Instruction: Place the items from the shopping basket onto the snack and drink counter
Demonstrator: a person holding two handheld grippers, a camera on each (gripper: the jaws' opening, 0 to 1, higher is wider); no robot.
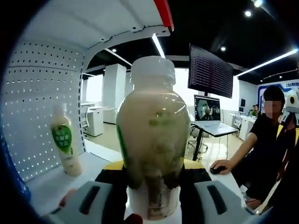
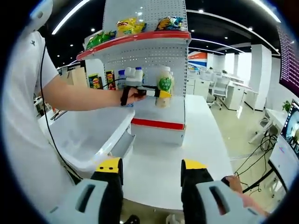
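Observation:
A clear bottle (image 1: 152, 140) of pale milky drink with a white cap and a green label stands upright between my left gripper's (image 1: 152, 175) jaws, which are shut on it. In the right gripper view the same bottle (image 2: 164, 86) hangs over the lower shelf (image 2: 156, 111) of the white counter, held by the left gripper (image 2: 154, 92) in a person's hand. A second, similar bottle (image 1: 65, 147) stands on that shelf against the pegboard. My right gripper (image 2: 152, 170) is open with nothing in it, above the white countertop (image 2: 159, 163).
Snack bags (image 2: 128, 25) lie on the red-edged top shelf, and more bottles (image 2: 131, 74) and packets stand behind the arm. A white bin (image 2: 88, 135) sits at the left. A person sits at a desk with a laptop (image 1: 208, 109) to the right.

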